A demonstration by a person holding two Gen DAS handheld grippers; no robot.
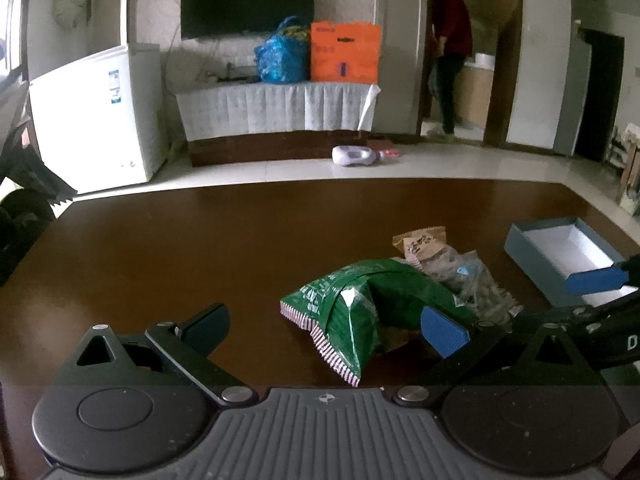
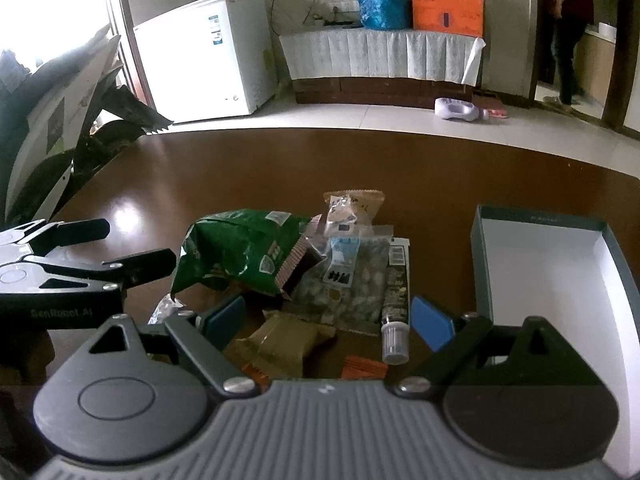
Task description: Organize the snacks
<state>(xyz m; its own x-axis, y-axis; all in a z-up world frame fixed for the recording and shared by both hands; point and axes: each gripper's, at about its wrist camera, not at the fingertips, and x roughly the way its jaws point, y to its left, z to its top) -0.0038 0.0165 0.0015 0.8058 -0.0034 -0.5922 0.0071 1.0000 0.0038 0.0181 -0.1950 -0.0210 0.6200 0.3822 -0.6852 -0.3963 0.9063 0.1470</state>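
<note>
Closest to the right wrist camera, the right gripper (image 2: pixel 330 320) hangs low over the snack pile with its jaws spread wide, nothing pinched between the blue pads — a tan wrapped snack (image 2: pixel 280 344) and an orange packet (image 2: pixel 364 366) lie directly between them on the dark wooden table (image 2: pixel 248 168). Beside the right pad rests a small tube with a ribbed white cap (image 2: pixel 395 320), and just past it a clear speckled packet (image 2: pixel 354 284). The crumpled green snack bag (image 2: pixel 240 252) sits to the left of that packet, overlapping its edge, with a tan-topped clear packet (image 2: pixel 352 208) behind. In the left wrist view, the left gripper (image 1: pixel 326 330) is also parted wide and holding nothing; the green bag lies between its fingers, nearer the right-hand pad, though whether that pad touches the bag cannot be told. To the right of the pile stands an open grey-blue box (image 2: pixel 480 264) with a white interior. Beyond the table lie a pale tiled floor, a white chest freezer (image 2: pixel 208 52), and a cloth-draped shelf carrying a blue bag (image 2: pixel 380 4) and an orange box (image 2: pixel 446 4).
</note>
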